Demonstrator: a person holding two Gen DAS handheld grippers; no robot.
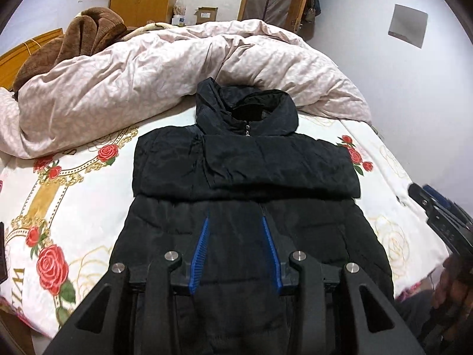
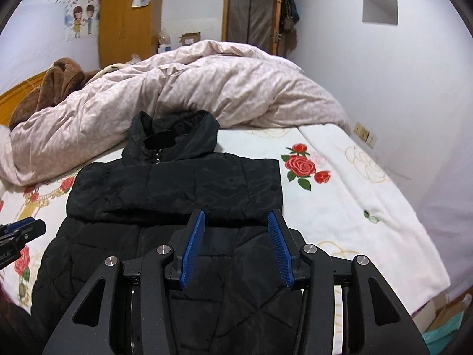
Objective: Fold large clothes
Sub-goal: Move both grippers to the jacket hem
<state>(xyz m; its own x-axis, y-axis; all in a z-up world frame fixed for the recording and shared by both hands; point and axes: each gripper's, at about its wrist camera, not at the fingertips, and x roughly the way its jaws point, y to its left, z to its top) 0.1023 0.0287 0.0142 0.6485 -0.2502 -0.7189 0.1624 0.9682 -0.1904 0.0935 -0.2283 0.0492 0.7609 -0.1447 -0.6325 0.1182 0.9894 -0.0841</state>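
A black hooded puffer jacket (image 1: pixel 245 177) lies flat in the middle of both wrist views on a rose-printed bedsheet (image 1: pixel 59 207), hood toward the top of the frame, both sleeves folded across the chest. Behind it, a crumpled pink duvet (image 1: pixel 147 74) fills the upper half of the frame, with a brown blanket (image 1: pixel 79 32) at upper left. The left gripper (image 1: pixel 235 219) hovers over the jacket's lower half, blue-padded fingers (image 1: pixel 201 251) parted narrowly with nothing between them. The right gripper (image 2: pixel 236 216) also seems clear of the fabric, its fingers somewhat wider and empty.
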